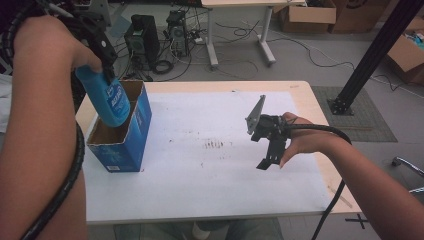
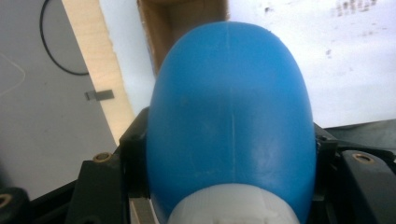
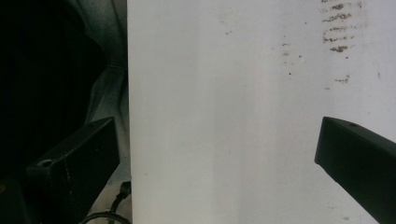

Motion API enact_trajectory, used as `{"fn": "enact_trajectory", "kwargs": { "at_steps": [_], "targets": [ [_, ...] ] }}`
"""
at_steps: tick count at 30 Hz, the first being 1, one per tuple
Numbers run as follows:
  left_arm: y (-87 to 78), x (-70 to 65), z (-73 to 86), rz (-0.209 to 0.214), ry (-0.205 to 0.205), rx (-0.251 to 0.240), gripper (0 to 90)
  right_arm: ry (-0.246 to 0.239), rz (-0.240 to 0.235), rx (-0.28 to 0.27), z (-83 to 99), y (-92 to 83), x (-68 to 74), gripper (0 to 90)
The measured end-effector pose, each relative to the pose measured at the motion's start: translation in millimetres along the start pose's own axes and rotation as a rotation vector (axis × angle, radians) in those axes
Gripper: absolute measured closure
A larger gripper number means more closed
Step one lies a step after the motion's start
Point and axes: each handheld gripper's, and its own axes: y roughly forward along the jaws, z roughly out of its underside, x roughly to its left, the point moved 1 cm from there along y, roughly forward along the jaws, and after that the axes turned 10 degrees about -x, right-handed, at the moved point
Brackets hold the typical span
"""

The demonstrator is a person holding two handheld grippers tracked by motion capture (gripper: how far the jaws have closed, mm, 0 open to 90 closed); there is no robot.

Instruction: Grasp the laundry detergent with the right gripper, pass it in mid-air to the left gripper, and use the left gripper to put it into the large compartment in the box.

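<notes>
Cardboard boxes [image 1: 307,15] and computer towers [image 1: 145,37] on floor beyond table [image 1: 300,95]

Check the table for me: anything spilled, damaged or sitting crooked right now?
Nothing spilled. The blue bottle hangs tilted in the left gripper, its base inside the open blue carton, which stands upright. Brown smudges mark the white sheet mid-table; they look like old stains. The right gripper hovers open.

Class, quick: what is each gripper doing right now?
Left gripper: closed on the blue bottle, above the open blue box.
Right gripper: open, holding nothing.
</notes>
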Motion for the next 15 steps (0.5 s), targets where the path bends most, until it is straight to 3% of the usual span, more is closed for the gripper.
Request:
{"fn": "enact_trajectory", "kwargs": {
  "at_steps": [6, 15],
  "targets": [
    [26.6, 9.6, -3.5, -0.025, -0.018, 0.000, 38.4, 0.004, -0.004, -0.002, 3.0, 1.6, -0.1, 0.1],
    [62.9, 15.8, -3.3, -0.014, -0.025, 0.010, 38.3, 0.010, -0.001, -0.001, 6.8, 0.7, 0.9, 0.2]
  ]
}}
